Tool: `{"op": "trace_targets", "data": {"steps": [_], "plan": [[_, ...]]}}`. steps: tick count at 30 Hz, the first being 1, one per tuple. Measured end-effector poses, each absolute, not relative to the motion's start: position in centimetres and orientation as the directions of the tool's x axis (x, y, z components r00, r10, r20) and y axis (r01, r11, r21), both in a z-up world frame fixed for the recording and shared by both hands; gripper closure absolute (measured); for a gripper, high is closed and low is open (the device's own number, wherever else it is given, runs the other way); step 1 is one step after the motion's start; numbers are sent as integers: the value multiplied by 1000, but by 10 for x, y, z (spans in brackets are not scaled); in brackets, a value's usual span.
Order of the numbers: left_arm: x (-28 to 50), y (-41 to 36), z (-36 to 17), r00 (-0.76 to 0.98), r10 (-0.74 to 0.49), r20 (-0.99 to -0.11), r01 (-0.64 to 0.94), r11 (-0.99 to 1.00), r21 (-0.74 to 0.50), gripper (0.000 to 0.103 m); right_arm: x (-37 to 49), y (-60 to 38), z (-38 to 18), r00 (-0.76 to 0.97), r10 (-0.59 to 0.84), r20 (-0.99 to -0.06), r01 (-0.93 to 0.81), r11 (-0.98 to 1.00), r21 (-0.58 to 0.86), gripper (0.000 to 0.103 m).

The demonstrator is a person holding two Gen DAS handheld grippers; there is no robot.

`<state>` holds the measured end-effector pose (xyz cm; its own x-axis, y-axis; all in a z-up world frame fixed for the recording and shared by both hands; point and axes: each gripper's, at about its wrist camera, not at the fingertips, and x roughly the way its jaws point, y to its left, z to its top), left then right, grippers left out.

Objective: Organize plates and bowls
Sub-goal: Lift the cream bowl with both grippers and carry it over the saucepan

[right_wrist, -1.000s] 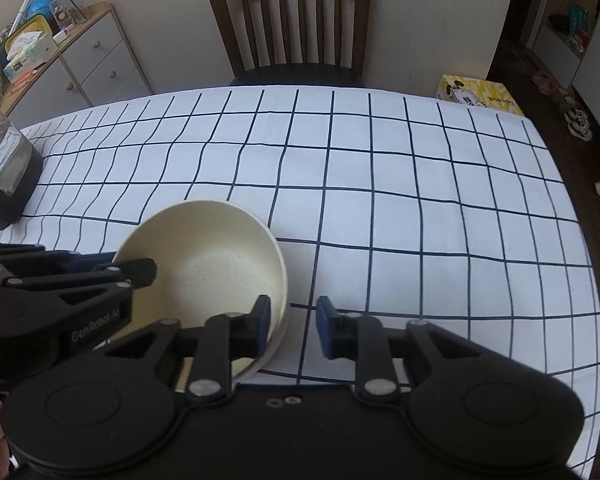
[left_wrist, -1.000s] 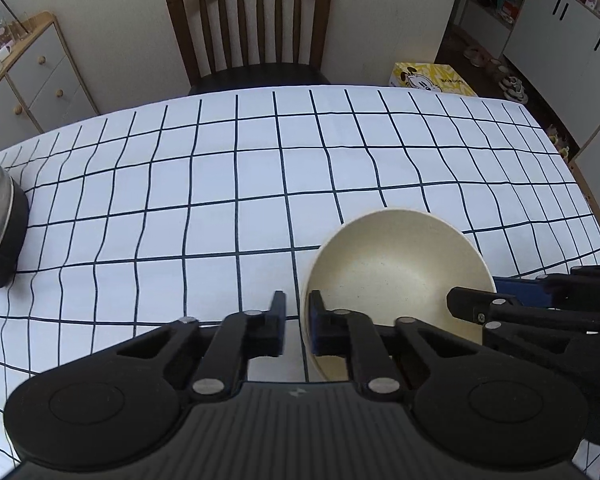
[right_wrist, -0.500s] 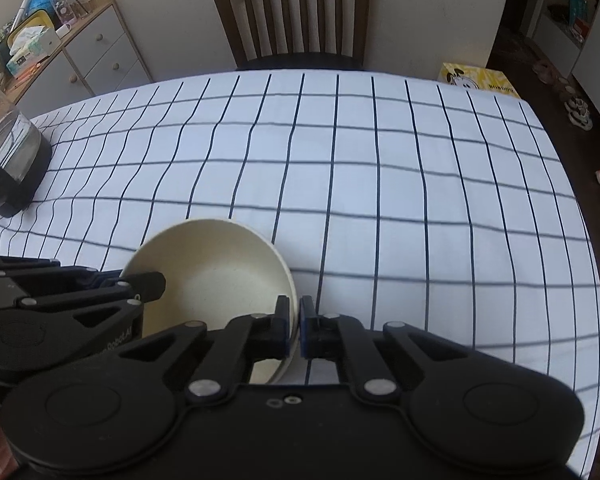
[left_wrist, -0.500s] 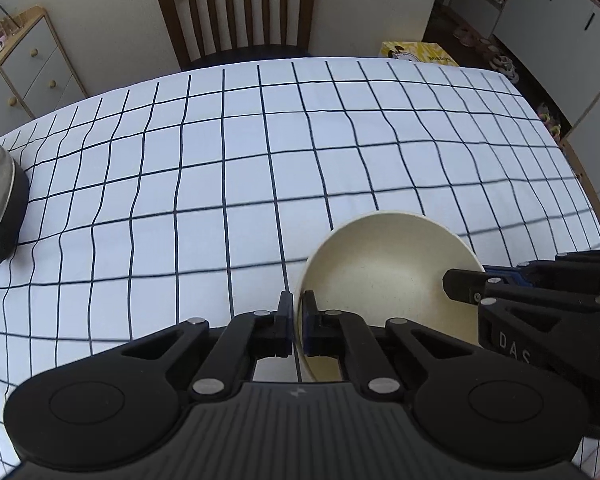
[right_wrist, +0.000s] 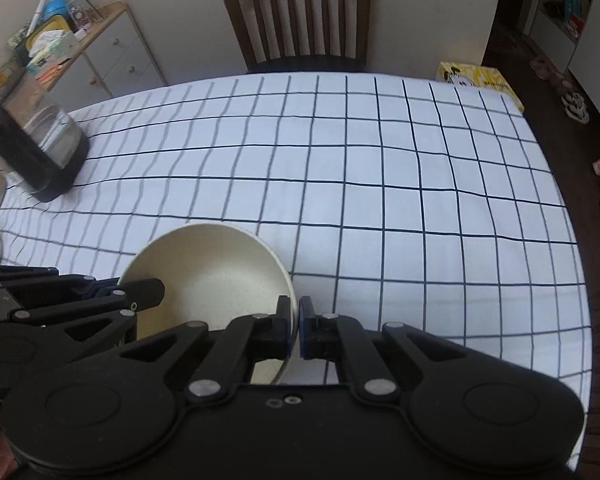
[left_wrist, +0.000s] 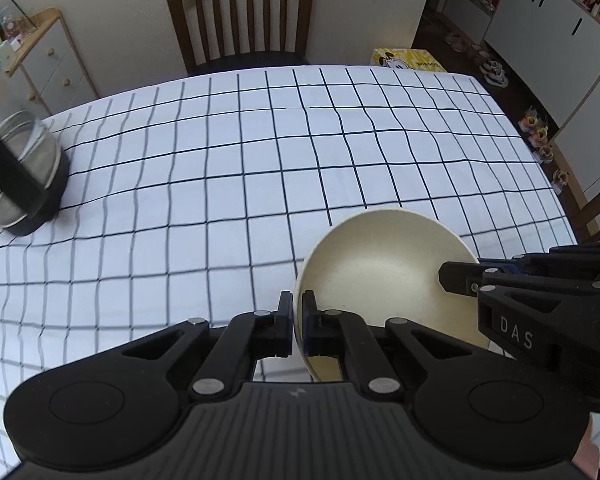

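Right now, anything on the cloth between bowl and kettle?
No. Between the bowl and the kettle lies only bare checked cloth, clearest in the right wrist view.

Matt speckled bowl (left_wrist: 384,268), perhaps ceramic; cloth tablecloth (left_wrist: 260,152)

Both tools are matte black plastic. The left gripper (left_wrist: 297,325) has ribbed housing with a small lightning mark, round side discs, silver pivot screws and blue-edged pads. The right gripper (right_wrist: 295,328), at the bottom of its frame, matches; white letters "DAS" mark its side.
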<state>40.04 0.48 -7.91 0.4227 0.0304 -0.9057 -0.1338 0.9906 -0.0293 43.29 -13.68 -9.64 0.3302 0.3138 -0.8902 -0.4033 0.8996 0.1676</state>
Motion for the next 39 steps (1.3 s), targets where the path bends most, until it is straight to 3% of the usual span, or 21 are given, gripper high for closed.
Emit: {"op": "trace_targets", "data": {"steps": [20, 39], "plan": [[263, 29, -10, 477, 42, -878, -127, 992, -21, 99, 309, -117, -22, 369, 356, -859, -476, 866, 154, 98], [150, 58, -18, 454, 41, -890, -127, 992, -19, 99, 193, -87, -18, 355, 365, -861, -491, 856, 160, 97]]}}
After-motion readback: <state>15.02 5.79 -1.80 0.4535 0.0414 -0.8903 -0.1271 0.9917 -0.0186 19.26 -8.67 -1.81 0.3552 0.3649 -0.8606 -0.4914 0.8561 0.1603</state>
